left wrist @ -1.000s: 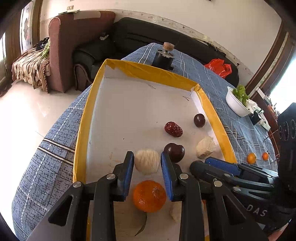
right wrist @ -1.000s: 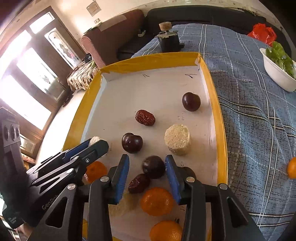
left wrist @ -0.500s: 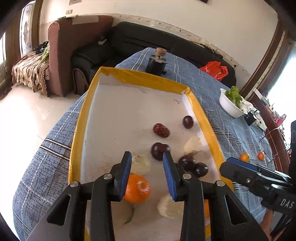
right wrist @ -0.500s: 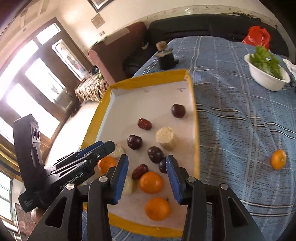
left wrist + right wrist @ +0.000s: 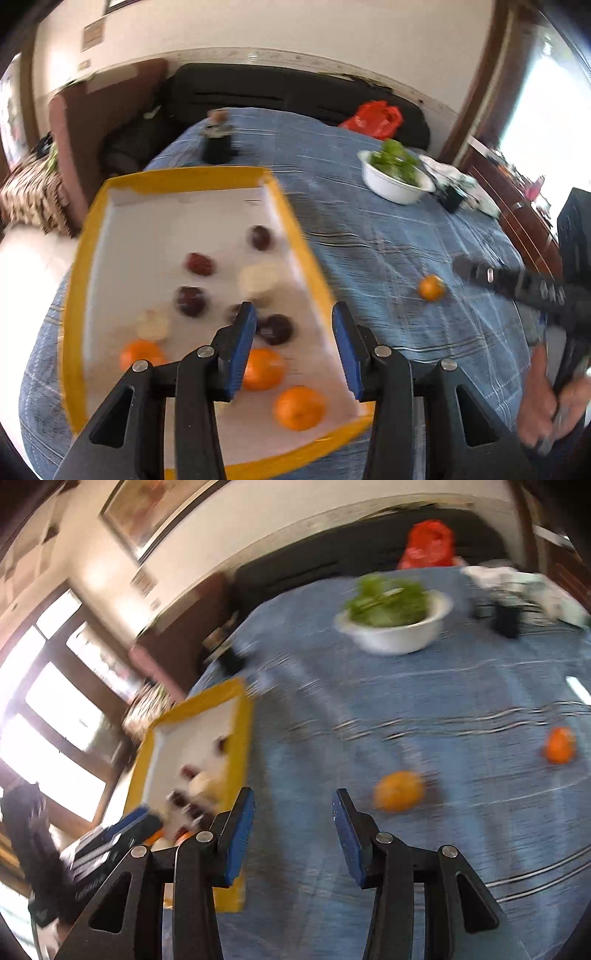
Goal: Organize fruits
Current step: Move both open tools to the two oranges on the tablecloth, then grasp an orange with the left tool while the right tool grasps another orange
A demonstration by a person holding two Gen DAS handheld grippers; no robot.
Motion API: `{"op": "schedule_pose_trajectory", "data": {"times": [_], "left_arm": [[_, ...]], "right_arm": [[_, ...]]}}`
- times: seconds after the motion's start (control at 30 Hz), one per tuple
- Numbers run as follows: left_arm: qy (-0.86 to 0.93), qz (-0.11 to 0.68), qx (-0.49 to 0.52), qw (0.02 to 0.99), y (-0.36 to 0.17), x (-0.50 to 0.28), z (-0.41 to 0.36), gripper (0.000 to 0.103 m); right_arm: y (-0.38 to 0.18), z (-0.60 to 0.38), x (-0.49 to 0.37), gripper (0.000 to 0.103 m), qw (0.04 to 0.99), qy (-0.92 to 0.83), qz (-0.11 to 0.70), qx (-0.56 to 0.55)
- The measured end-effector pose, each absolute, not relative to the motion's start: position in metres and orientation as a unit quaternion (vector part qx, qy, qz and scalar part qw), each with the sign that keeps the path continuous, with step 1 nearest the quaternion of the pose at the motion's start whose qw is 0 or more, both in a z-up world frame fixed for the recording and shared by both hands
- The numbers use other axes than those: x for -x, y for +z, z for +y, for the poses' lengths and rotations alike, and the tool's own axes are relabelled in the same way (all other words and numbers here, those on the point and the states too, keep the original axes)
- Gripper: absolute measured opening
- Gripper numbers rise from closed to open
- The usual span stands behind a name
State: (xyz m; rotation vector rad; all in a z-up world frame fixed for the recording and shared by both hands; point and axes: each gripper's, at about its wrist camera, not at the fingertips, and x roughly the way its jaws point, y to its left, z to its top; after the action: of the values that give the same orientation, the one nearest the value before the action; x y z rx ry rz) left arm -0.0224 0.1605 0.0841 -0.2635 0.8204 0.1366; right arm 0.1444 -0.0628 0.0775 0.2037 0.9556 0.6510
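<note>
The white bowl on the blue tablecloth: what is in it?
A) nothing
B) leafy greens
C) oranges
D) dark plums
B: the white bowl is heaped with leafy greens, while the oranges lie loose on the tablecloth or in the yellow-rimmed tray.

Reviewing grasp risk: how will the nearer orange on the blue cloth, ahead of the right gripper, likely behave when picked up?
The orange looks round, so a nudge would probably roll it across the tablecloth. Its rind seems firm, likely tolerating a pinch. The right gripper, open and empty, looks barely wider than the fruit, so an off-centre closure could squirt it sideways.
</note>
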Motion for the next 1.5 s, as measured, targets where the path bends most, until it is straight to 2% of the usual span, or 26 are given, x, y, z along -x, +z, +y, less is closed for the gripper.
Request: {"op": "schedule_pose_trajectory", "data": {"times": [0.17, 0.27, 0.37, 0.53, 0.77, 0.87, 0.9, 0.93, 1.27, 1.5], "left_arm": [[0.027, 0.411, 0.102, 0.906, 0.079, 0.001, 0.116, 0.048], [-0.001, 0.425, 0.101, 0.899, 0.072, -0.022, 0.092, 0.049], [-0.020, 0.441, 0.116, 0.890, 0.061, -0.050, 0.072, 0.055], [-0.023, 0.462, 0.130, 0.877, 0.044, -0.088, 0.044, 0.055], [0.003, 0.477, 0.096, 0.874, 0.019, -0.116, 0.025, 0.055], [0.005, 0.470, 0.078, 0.879, 0.012, -0.119, 0.019, 0.047], [0.005, 0.467, 0.068, 0.882, 0.012, -0.119, 0.016, 0.036], [0.002, 0.467, 0.057, 0.882, 0.011, -0.117, 0.014, 0.032], [-0.039, 0.443, 0.054, 0.894, 0.040, -0.073, 0.015, 0.032], [-0.047, 0.428, 0.074, 0.900, 0.034, -0.070, 0.027, 0.032]], "right_arm": [[0.076, -0.146, -0.178, 0.048, 0.894, 0.178, 0.397, -0.104], [0.062, -0.185, -0.197, 0.050, 0.884, 0.148, 0.414, -0.159], [0.059, -0.200, -0.203, 0.050, 0.869, 0.160, 0.422, -0.204], [0.066, -0.198, -0.199, 0.050, 0.873, 0.164, 0.414, -0.200], [0.064, -0.207, -0.200, 0.051, 0.871, 0.160, 0.409, -0.221], [0.061, -0.211, -0.202, 0.051, 0.869, 0.155, 0.413, -0.224], [0.060, -0.212, -0.203, 0.051, 0.869, 0.151, 0.414, -0.223], [0.059, -0.213, -0.204, 0.051, 0.870, 0.148, 0.415, -0.221], [0.034, -0.215, -0.221, 0.051, 0.877, 0.089, 0.436, -0.182], [0.019, -0.200, -0.228, 0.051, 0.880, 0.080, 0.445, -0.144]]}}
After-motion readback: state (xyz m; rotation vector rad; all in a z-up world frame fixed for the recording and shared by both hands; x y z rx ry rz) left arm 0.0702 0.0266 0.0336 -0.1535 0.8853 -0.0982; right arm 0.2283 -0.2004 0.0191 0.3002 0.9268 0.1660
